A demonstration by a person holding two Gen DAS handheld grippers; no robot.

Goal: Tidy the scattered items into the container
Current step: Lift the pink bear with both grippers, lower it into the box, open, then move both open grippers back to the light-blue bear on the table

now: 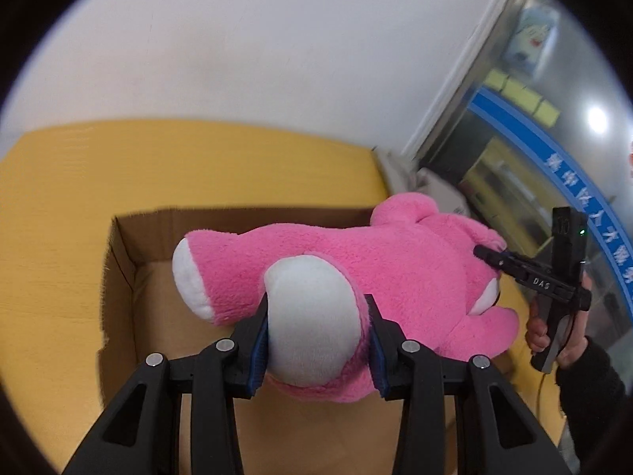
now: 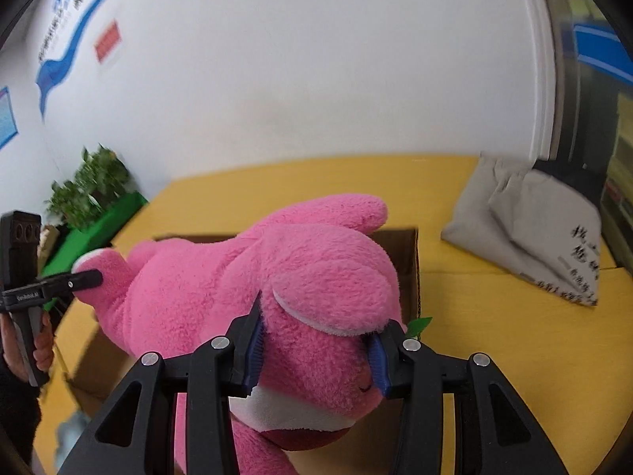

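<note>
**Pink plush toy held over the open cardboard box, not yet let go**

I am carrying a large pink plush toy [image 1: 387,261] between my two grippers, and it hangs stretched out sideways above an open cardboard box [image 1: 122,261] that sits on a yellow desk [image 1: 198,166]. The toy is not resting in the box; it is above the opening, with the box's brown floor visible beneath it. I judge the task to be mid-way for this item: the lift and carry look finished, and the lowering and release are left. The part of the box floor I can see holds nothing. A folded grey bag [image 2: 530,229] lies on the desk to the right of the box; whether it also has to go in, I cannot tell.

My left gripper [image 1: 316,340] is partly closed, its blue-lined pads pinching one of the toy's round white-soled feet from both sides. My right gripper [image 2: 316,352] is also partly closed, clamping the toy's head just under a floppy ear, with the white muzzle showing below the pads. Each gripper appears in the other's view, gripping opposite ends of the toy. A potted green plant [image 2: 95,186] stands beyond the desk's far left corner.
</note>
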